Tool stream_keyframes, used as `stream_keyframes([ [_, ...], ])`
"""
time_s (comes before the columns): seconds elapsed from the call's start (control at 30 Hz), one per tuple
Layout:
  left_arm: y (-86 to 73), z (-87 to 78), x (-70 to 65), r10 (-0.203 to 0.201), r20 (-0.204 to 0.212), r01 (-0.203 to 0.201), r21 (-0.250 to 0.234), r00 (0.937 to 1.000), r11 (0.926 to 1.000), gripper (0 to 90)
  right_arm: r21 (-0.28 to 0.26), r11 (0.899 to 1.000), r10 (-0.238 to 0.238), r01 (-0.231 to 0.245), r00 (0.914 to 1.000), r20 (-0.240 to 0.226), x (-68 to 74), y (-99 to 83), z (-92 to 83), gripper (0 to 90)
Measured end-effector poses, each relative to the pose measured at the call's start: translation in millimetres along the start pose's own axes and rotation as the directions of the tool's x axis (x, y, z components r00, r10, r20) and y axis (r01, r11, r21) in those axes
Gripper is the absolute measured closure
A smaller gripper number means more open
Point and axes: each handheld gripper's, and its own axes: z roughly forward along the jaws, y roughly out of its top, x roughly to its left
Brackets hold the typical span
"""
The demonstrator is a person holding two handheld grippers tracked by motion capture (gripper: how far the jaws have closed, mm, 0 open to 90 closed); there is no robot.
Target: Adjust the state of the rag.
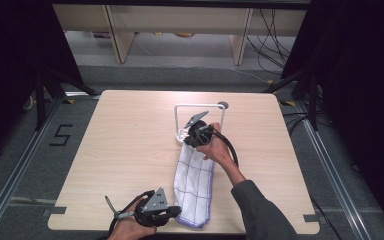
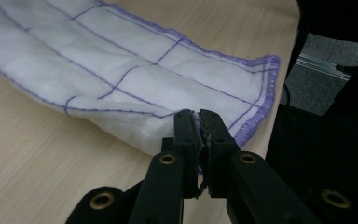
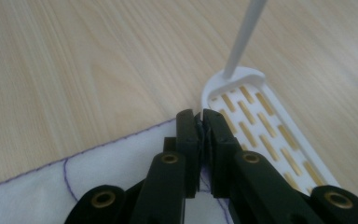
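At the lower left of the high view, the left gripper [image 1: 172,212] is seen clamped on the near end of a white cleaning cloth with purple grid lines and purple hem [image 1: 196,187]. In the left gripper view its jaws are pressed together on a pinch of the fabric, at the near edge beside the hemmed corner [image 2: 261,88].

The cloth is stretched as a long, narrow strip, its long axis running from the lower middle of the high view up toward the centre. At its far end, the right gripper [image 1: 189,136] is held with jaws clenched on the opposite edge [image 3: 135,163], as the right gripper view shows.

Just beyond those jaws a white rack is found: a slotted base [image 3: 265,126] with a thin upright frame [image 1: 200,106]. The right gripper is judged the nearer to it, so any draping of the cloth would turn on that end being carried over the frame.

The pale wooden surface [image 1: 130,145] is otherwise bare. Around it lie grey floor, black curtains and loose cables.
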Motion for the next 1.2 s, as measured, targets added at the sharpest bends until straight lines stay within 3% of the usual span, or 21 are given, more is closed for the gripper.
stream_keyframes([
  [0.03,1.8,3.2,-3.0,0.025,0.008,-0.025,0.002,0.9997,0.9997,85.6,0.004,1.000,0.005,-0.005,0.9998,-0.019,1.6,0.7,9.9,85.9],
  [0.27,1.0,8.9,-7.0,0.019,0.028,-0.019,0.003,0.9994,0.9998,83.9,0.017,1.000,0.027,-0.026,0.9979,-0.059,8.4,0.8,27.8,85.5],
  [0.37,0.4,8.3,-6.5,0.016,0.063,-0.017,0.001,0.9979,0.9999,82.1,0.011,0.999,0.044,-0.043,0.9961,-0.077,10.5,1.8,31.6,83.6],
  [0.4,-0.1,8.6,-7.7,0.006,0.056,-0.005,-0.014,0.9984,0.9999,82.1,0.013,0.999,0.051,-0.050,0.9955,-0.081,11.2,2.2,32.7,81.8],
  [0.43,0.0,6.5,-6.9,-0.009,0.072,0.010,-0.008,0.9974,0.9999,72.1,0.016,0.998,0.068,-0.067,0.9948,-0.075,12.3,3.4,34.2,70.2],
  [0.47,0.6,3.8,-5.5,-0.012,0.070,0.013,-0.018,0.9975,0.9997,72.1,0.016,0.998,0.068,-0.067,0.9948,-0.075,12.3,3.4,34.2,70.2],
  [0.5,1.7,-3.1,-2.2,-0.035,0.065,0.038,-0.047,0.9973,0.9982,64.6,0.008,0.995,0.097,-0.097,0.9935,-0.060,14.4,3.9,30.5,67.1],
  [0.6,3.3,-10.8,3.5,-0.057,0.036,0.059,-0.078,0.9978,0.9952,61.3,-0.020,0.996,0.089,-0.090,0.9949,-0.048,14.2,3.9,23.1,64.0],
  [0.67,6.5,-19.1,13.4,-0.103,0.005,0.103,-0.116,0.9947,0.9878,57.3,-0.036,0.992,0.120,-0.122,0.9918,-0.043,13.2,2.5,10.7,62.8],
  [0.73,8.9,-25.2,23.8,-0.117,-0.020,0.114,-0.126,0.9929,0.9855,57.0,-0.052,0.988,0.147,-0.148,0.9889,-0.022,10.1,-1.8,-2.0,62.2],
  [0.77,11.1,-31.1,36.7,-0.129,-0.059,0.121,-0.125,0.9899,0.9848,56.1,-0.045,0.977,0.211,-0.210,0.9773,0.019,8.8,-9.9,-15.2,61.2],
  [0.87,12.9,-32.7,50.0,-0.155,-0.102,0.140,-0.143,0.9826,0.9798,55.5,-0.047,0.979,0.202,-0.201,0.9790,0.027,4.8,-18.0,-24.1,60.8],
  [0.9,13.5,-33.8,58.1,-0.155,-0.135,0.137,-0.135,0.9787,0.9814,55.1,-0.048,0.975,0.218,-0.215,0.9747,0.050,3.0,-23.4,-28.0,60.4],
  [0.97,14.4,-31.3,74.1,-0.187,-0.159,0.165,-0.144,0.9693,0.9758,53.4,-0.052,0.971,0.238,-0.235,0.9674,0.085,-1.7,-39.5,-37.1,59.8],
  [1.0,14.9,-29.5,81.7,-0.200,-0.188,0.175,-0.141,0.9616,0.9745,53.1,-0.052,0.971,0.239,-0.235,0.9656,0.102,-2.5,-44.6,-38.9,59.4],
  [1.03,14.8,-26.5,89.7,-0.204,-0.196,0.178,-0.144,0.9591,0.9734,53.1,-0.052,0.971,0.239,-0.235,0.9656,0.102,-2.5,-44.6,-38.9,59.4],
  [1.1,16.4,-21.7,102.3,-0.221,-0.230,0.195,-0.129,0.9478,0.9722,52.4,-0.046,0.962,0.272,-0.269,0.9566,0.104,-3.5,-53.8,-41.7,59.0],
  [1.17,17.9,-14.4,114.3,-0.236,-0.237,0.213,-0.119,0.9422,0.9697,51.4,-0.045,0.955,0.297,-0.294,0.9480,0.114,-5.0,-61.2,-43.7,57.8],
  [1.2,18.6,-11.7,120.4,-0.229,-0.238,0.211,-0.098,0.9440,0.9726,51.3,-0.056,0.956,0.291,-0.287,0.9488,0.122,-6.6,-65.0,-42.0,57.5],
])
